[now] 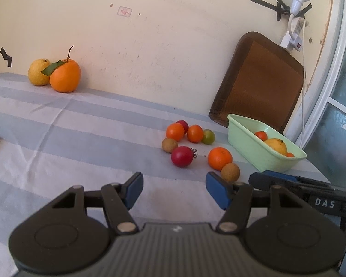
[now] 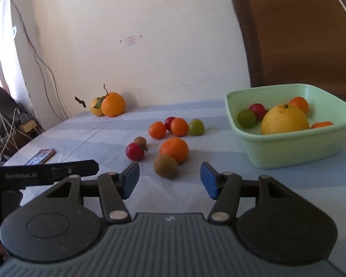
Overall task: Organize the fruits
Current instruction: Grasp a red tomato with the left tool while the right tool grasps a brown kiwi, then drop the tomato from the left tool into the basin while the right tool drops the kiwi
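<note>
A pale green basin [image 2: 288, 152] stands at the right of the table and holds a big yellow citrus [image 2: 284, 120], a green fruit, a red one and small oranges. It also shows in the left wrist view [image 1: 260, 154]. Loose small fruits lie mid-table: a brown kiwi-like fruit [image 2: 165, 165], an orange [image 2: 174, 150], a red tomato [image 2: 134, 151] and several more behind. My right gripper [image 2: 169, 180] is open and empty, just short of the brown fruit. My left gripper [image 1: 174, 189] is open and empty, near the red tomato [image 1: 182, 156].
A large orange with a leaf [image 1: 65, 75] and a yellow fruit [image 1: 38, 72] sit by the far wall. A phone [image 2: 41, 156] lies at the table's left edge. A brown chair back [image 2: 297, 34] stands behind the basin. The cloth is striped blue and white.
</note>
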Available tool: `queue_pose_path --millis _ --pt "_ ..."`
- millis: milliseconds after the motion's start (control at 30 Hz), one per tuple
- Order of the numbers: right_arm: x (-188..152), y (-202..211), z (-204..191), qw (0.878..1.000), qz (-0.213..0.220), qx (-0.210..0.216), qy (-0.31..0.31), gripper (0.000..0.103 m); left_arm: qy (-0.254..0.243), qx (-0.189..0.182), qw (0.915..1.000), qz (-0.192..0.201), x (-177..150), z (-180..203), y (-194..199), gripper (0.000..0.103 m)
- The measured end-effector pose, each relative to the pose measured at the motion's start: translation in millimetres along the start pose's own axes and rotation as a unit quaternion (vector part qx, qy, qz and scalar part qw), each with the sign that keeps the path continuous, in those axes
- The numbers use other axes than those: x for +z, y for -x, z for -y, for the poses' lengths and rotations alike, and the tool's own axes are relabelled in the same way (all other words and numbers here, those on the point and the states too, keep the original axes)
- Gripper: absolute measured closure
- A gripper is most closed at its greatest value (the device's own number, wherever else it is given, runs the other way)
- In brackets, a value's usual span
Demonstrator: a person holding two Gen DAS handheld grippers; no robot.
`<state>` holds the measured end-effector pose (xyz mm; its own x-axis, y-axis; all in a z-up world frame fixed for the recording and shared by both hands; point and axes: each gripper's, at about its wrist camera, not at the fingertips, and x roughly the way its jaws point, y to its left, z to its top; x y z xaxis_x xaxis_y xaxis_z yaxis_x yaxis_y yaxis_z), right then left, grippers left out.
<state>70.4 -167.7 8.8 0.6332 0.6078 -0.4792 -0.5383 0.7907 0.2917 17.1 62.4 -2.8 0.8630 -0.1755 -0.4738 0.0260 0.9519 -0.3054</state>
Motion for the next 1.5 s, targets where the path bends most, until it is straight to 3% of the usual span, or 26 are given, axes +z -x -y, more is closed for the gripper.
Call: queue_pose_path --millis 200,400,533,600,667,733,767,800,900,1000,1100,1233,1367,1500 --pt "0.0 -2.6 0.2 1.0 -0.011 -0.002 0.0 0.055 0.006 -0.007 0.9999 -0.005 0.8 -1.0 -0.5 0.042" --pt "1.7 -17.3 -9.9 0.998 -0.043 -0.005 0.039 0.06 0.047 -0.037 0.9978 -0.029 12.8 -10.4 -16.8 0.042" --pt "7.1 -27.5 -18.2 0.996 -0.039 -0.025 0.073 0.06 0.017 -0.025 0.999 -0.031 27.7 2.5 -36.4 0.042" --pt "9.0 -35.5 -18.5 0.995 -0.046 -0.036 0.083 0.06 0.005 -0.018 0.9989 -0.043 33.8 8.7 -49.9 0.047" --pt "10.1 -44.6 -15.0 0.994 -0.07 -0.035 0.074 0.06 -0.006 -0.009 0.9984 -0.056 36.6 12.6 -62.5 0.06" --pt "11.7 -45.4 -10.9 0.995 -0.069 -0.028 0.062 0.061 -0.018 -0.001 0.9978 -0.064 35.2 16.1 -72.5 0.067" --pt "11.7 -45.6 -9.3 0.995 -0.071 -0.024 0.059 0.066 -0.023 0.004 0.9975 -0.067 33.6 17.2 -76.4 0.07" --pt "11.7 -45.0 -8.8 0.996 -0.071 -0.017 0.056 0.073 -0.028 0.008 0.9976 -0.063 32.5 18.5 -76.5 0.071" --pt "10.6 -40.7 -10.8 0.996 -0.068 -0.016 0.061 0.073 -0.026 0.003 0.9977 -0.063 29.6 18.4 -70.9 0.072" --pt "9.0 -25.9 -15.1 0.996 -0.052 -0.013 0.078 0.073 -0.012 -0.017 0.9976 -0.065 25.4 19.8 -57.7 0.072" --pt "9.7 -1.3 -13.6 0.996 -0.005 -0.022 0.09 0.073 -0.005 -0.058 0.9966 -0.059 29.6 31.8 -47.4 0.072" --pt "18.2 25.7 11.1 0.99 0.063 -0.088 0.085 0.073 -0.017 -0.113 0.9925 -0.043 47.9 64.2 -47.4 0.072" --pt "29.7 33.8 48.6 0.984 0.087 -0.143 0.053 0.073 -0.031 -0.151 0.9865 -0.054 63.9 102.9 -72.3 0.072" --pt "32.3 32.0 76.3 0.98 0.096 -0.175 0.027 0.073 -0.032 -0.152 0.9851 -0.073 72.1 127.0 -109.9 0.072"
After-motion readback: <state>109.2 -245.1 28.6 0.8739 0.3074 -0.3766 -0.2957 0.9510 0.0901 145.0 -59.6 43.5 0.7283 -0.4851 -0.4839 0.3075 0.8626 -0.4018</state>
